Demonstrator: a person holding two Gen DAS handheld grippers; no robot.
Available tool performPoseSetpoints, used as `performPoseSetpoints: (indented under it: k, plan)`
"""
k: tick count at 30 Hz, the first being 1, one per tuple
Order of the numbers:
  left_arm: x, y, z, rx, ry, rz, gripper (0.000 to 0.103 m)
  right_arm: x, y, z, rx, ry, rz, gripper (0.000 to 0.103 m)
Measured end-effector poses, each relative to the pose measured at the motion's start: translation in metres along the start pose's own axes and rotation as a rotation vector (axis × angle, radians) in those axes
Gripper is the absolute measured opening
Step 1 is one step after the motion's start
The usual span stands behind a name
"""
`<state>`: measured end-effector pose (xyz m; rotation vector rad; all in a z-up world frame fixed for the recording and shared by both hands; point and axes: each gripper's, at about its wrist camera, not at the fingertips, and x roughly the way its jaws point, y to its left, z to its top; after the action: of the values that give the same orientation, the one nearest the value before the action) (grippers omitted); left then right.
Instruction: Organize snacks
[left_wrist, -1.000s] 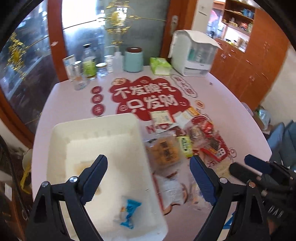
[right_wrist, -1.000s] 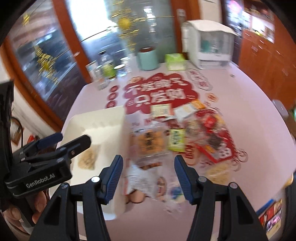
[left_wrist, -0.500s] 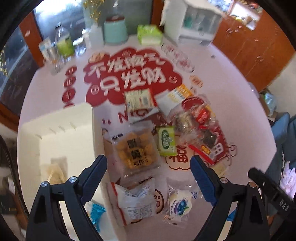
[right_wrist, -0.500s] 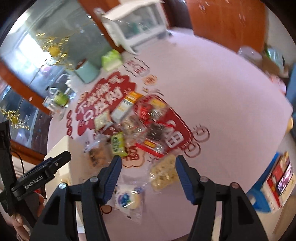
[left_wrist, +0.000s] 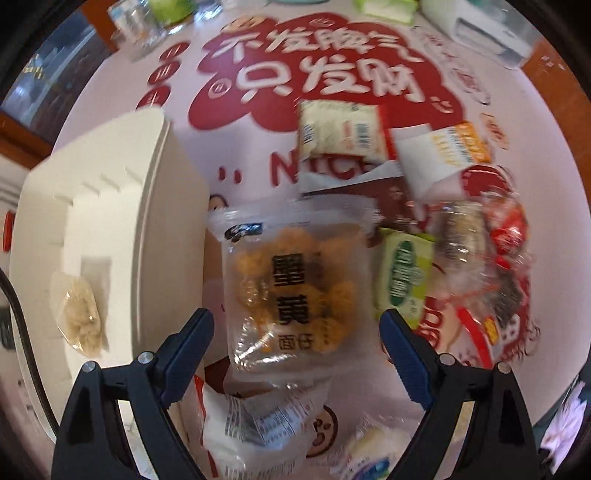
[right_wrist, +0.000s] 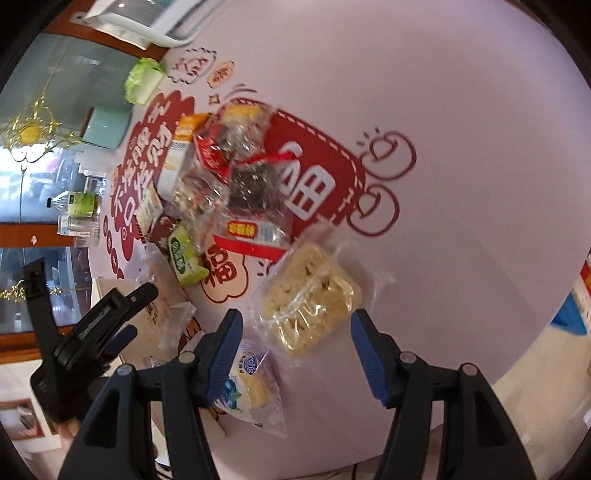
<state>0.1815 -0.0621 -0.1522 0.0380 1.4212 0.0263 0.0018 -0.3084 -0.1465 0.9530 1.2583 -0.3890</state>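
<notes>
Two hand-held grippers, both spread, gripping nothing: left hand-held gripper (left_wrist: 295, 354) over one bag of golden puffs (left_wrist: 295, 280), right hand-held gripper (right_wrist: 295, 350) over one pale cracker pack (right_wrist: 310, 299). One white bin (left_wrist: 110, 206) on the surface (right_wrist: 461, 110), holding one snack packet (left_wrist: 81, 317).

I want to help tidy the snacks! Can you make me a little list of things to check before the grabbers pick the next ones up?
1. Left gripper jaws wide apart and holding nothing: ok.
2. Bag of golden puffs lined up between the left jaws: ok.
3. Right gripper empty, jaws apart: ok.
4. Clear pack of pale cakes lined up between the right jaws: ok.
5. White bin has room; only one small packet shows inside: ok.
6. Fingertips already down at the snacks: cannot tell.
</notes>
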Motion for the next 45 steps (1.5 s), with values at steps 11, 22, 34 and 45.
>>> performPoseSetpoints:
  k: [11, 22, 34, 45]
  plan:
    - [0.003, -0.001, 0.012, 0.088, -0.091, 0.08, 0.098, 0.01, 0.004, 0.004, 0.018, 0.032, 0.021, 0.062]
    - [0.013, 0.013, 0.025, 0.058, -0.025, 0.101, 0.099, 0.02, 0.01, 0.002, 0.047, 0.014, -0.03, 0.067]
    - [0.04, -0.012, 0.032, 0.054, 0.03, 0.242, 0.099, 0.042, 0.016, 0.004, 0.048, 0.041, -0.153, 0.069]
    - [0.036, -0.045, 0.038, 0.098, -0.034, 0.237, 0.074, 0.056, 0.048, 0.004, -0.196, -0.029, -0.282, 0.065]
